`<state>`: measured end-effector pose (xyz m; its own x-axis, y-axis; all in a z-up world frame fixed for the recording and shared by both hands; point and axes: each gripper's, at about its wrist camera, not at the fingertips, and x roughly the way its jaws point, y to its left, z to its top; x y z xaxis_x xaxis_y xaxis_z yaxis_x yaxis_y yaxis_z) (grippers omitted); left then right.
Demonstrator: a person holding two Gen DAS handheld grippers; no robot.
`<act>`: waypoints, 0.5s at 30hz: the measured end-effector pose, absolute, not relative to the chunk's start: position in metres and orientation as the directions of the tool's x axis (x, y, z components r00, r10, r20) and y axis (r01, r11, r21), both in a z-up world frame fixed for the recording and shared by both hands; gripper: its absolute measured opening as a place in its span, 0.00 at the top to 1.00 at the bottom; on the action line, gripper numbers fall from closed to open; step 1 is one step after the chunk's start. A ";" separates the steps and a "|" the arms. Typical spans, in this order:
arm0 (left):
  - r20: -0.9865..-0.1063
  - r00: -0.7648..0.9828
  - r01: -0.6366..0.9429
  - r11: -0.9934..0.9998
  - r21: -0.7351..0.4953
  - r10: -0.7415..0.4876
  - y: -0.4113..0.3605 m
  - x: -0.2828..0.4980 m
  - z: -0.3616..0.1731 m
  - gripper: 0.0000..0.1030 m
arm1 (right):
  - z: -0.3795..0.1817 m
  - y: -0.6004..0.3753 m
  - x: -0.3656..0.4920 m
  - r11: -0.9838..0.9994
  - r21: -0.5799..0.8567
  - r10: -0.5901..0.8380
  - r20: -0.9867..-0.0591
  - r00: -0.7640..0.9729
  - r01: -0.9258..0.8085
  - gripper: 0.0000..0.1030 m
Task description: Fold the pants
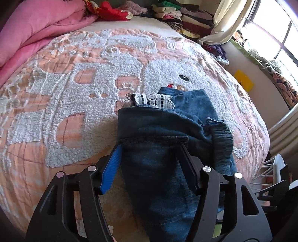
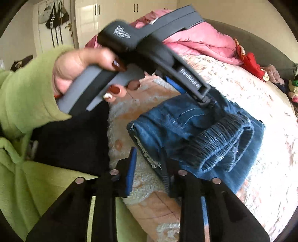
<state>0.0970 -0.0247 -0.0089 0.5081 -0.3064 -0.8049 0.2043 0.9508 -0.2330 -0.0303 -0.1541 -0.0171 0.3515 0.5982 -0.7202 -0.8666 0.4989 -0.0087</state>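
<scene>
Blue denim pants (image 1: 163,149) lie bunched and folded on the bed, with a white lace trim (image 1: 154,100) and a ribbed elastic waistband (image 2: 221,145) showing. My left gripper (image 1: 150,145) is open, its jaws straddling the folded denim edge; it also shows in the right wrist view (image 2: 203,96), over the pants' far side, held by a hand with red nails. My right gripper (image 2: 149,158) is open at the near edge of the pants (image 2: 186,126), the denim lying between and over its fingers.
The bed has a peach and white tufted cover (image 1: 83,93). A pink quilt (image 1: 37,33) lies at the head. Folded clothes piles (image 1: 182,16) stand at the far side. A window (image 1: 275,37) and a white rack (image 1: 270,176) are to the right.
</scene>
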 end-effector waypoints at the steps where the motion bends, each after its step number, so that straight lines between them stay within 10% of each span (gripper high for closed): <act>1: -0.802 0.512 0.205 0.950 -0.234 -0.308 -0.024 0.096 -0.007 0.47 | -0.014 -0.157 -0.032 0.504 -0.002 0.603 -0.716 0.353 -0.864 0.69; 15: -0.762 0.581 0.212 0.957 -0.198 -0.287 -0.024 0.074 0.021 0.28 | 0.041 -0.198 -0.033 0.617 0.030 0.638 -0.605 0.477 -0.787 0.29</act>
